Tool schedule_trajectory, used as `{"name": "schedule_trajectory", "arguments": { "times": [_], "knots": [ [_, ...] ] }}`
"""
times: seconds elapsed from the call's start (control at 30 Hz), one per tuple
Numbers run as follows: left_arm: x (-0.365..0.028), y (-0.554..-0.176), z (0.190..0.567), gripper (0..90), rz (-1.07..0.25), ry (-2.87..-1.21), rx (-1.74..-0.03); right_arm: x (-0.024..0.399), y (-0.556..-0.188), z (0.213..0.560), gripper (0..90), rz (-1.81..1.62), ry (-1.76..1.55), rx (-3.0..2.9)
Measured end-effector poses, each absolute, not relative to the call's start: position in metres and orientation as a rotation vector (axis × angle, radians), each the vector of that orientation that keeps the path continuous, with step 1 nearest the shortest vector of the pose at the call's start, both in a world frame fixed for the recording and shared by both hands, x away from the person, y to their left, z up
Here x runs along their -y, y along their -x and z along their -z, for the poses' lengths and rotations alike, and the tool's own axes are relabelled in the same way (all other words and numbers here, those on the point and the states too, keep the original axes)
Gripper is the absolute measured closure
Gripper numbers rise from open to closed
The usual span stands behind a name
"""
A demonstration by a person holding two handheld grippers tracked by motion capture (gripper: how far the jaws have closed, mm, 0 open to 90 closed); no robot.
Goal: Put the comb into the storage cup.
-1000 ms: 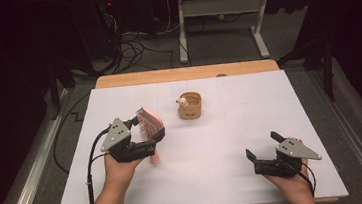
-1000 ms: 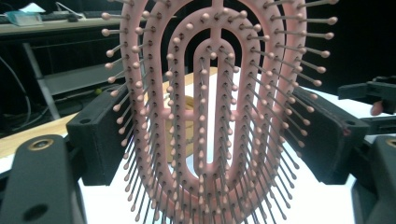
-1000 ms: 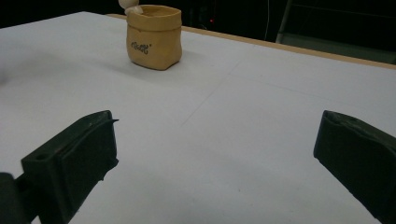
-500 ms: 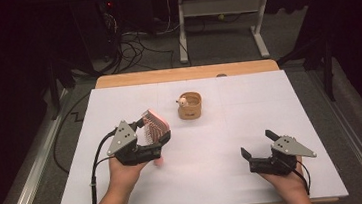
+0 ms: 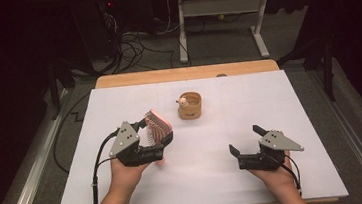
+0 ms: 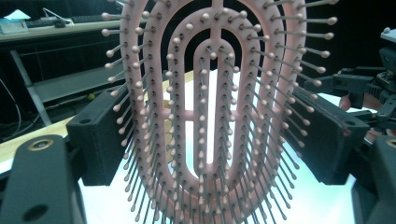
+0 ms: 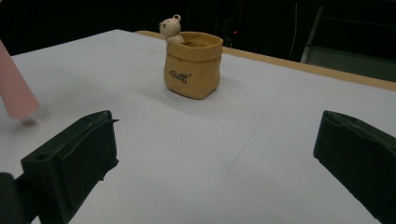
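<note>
Holding a pink hairbrush [image 5: 157,129] in my left gripper [image 5: 151,147], I see its jaws pressed against both sides of the oval bristle head, with the handle end pointing down just above the white worktop [image 5: 216,179], in the left half nearer the near edge. In the left gripper view the bristles face the camera. My right gripper [image 5: 247,146] sits low over the right half near the near edge, jaws spread wide with nothing between them. A small tan pot [image 5: 190,106] with a tiny bear figure [image 7: 170,29] at its rim stands toward the middle of the far edge.
</note>
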State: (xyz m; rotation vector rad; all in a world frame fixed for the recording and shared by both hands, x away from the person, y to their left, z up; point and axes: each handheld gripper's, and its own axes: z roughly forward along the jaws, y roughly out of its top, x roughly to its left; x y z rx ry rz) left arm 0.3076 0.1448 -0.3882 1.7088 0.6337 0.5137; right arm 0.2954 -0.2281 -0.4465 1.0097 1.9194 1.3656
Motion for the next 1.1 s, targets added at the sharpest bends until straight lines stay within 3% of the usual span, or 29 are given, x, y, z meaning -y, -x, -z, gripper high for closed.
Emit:
{"name": "schedule_trajectory", "arguments": {
  "times": [1.1],
  "knots": [
    [-0.110, -0.295, 0.391, 20.1, -0.488, -1.743, -0.574, 0.148, -0.292, 0.366, 3.6, -1.649, -0.786, -1.946]
  ]
}}
